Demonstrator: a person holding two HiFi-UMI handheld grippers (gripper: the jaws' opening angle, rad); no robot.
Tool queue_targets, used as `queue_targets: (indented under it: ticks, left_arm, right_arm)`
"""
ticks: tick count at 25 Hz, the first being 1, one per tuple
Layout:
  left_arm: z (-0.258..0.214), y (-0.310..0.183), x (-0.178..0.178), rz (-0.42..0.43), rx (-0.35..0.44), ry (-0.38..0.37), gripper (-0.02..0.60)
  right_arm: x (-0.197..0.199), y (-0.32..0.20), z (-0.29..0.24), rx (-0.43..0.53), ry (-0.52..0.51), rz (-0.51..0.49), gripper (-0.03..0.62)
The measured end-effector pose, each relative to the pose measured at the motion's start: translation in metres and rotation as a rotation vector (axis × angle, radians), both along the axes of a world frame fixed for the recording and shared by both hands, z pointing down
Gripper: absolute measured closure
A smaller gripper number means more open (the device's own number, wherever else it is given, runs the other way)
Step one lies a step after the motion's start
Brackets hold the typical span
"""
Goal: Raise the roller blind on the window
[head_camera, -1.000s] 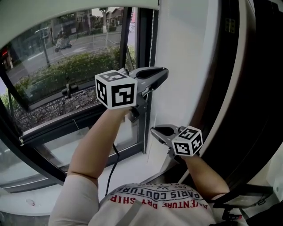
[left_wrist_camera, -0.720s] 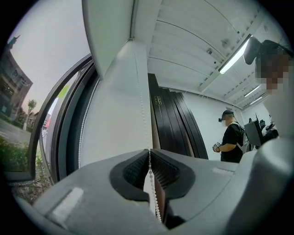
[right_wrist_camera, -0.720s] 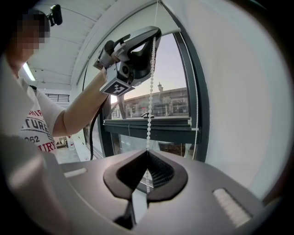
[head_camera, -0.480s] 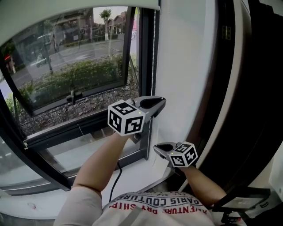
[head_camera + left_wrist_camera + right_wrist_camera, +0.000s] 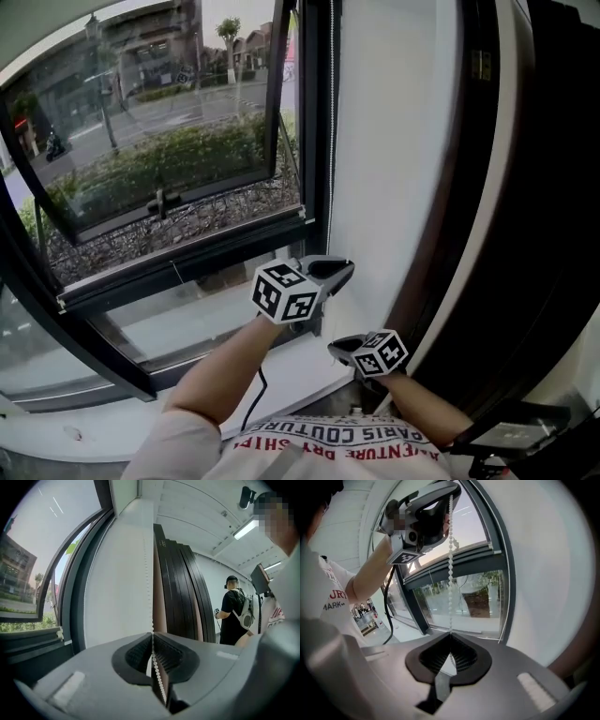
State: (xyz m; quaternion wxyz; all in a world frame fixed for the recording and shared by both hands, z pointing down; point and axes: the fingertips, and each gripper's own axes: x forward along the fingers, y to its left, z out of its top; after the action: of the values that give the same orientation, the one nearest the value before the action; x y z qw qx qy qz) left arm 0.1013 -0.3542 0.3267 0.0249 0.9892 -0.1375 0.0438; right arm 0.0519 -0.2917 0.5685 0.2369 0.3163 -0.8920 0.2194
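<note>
Outside, a hedge (image 5: 159,164) lines a street (image 5: 159,108). A black cable (image 5: 255,398) hangs over the white sill (image 5: 112,427). Dark panels (image 5: 180,592) stand by the wall (image 5: 394,141); a person (image 5: 233,616) with a backpack stands beyond.

Bead chain (image 5: 450,573): white. Left gripper (image 5: 152,635) and right gripper (image 5: 451,634): grey bodies, black ribbed pads (image 5: 133,654). Marker cube (image 5: 286,292): black-and-white square pattern. Window frame (image 5: 317,112): black.
</note>
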Motion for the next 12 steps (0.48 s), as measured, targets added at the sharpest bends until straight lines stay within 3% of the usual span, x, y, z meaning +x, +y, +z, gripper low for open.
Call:
queue_targets:
  ticks: [7,12]
  left_arm:
    - [0.025,0.009,0.002,-0.009,-0.002,0.0,0.563]
    - [0.022,0.01,-0.004,-0.011,0.002,0.001,0.563]
  right_arm:
    - [0.007,0.012,0.022,-0.059,-0.002,-0.016,0.583]
    - [0.021,0.006,-0.012,0.014,-0.073,0.001,0.58]
